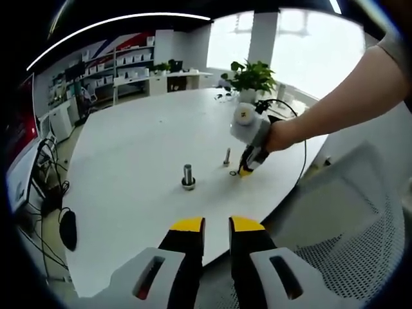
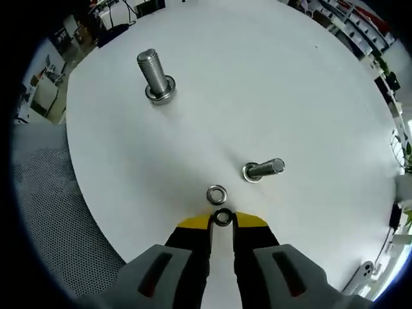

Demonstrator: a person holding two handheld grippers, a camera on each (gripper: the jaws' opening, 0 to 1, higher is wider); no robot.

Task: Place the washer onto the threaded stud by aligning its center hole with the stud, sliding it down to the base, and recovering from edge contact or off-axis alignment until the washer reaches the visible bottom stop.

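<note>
Right gripper view is showing the right gripper [image 2: 222, 222] pinching a dark washer [image 2: 223, 217] at the table [image 2: 309, 96], a second washer [image 2: 216, 193] lying beside, both studs [image 2: 154, 76] [image 2: 262, 170] standing bare—threading not yet begun; left gripper [image 1: 217, 226] is hovering slightly parted, holding nothing.

Both grippers have black jaws with yellow tips on grey bodies: the left gripper [image 1: 216, 226] and the right gripper [image 2: 222, 220].
</note>
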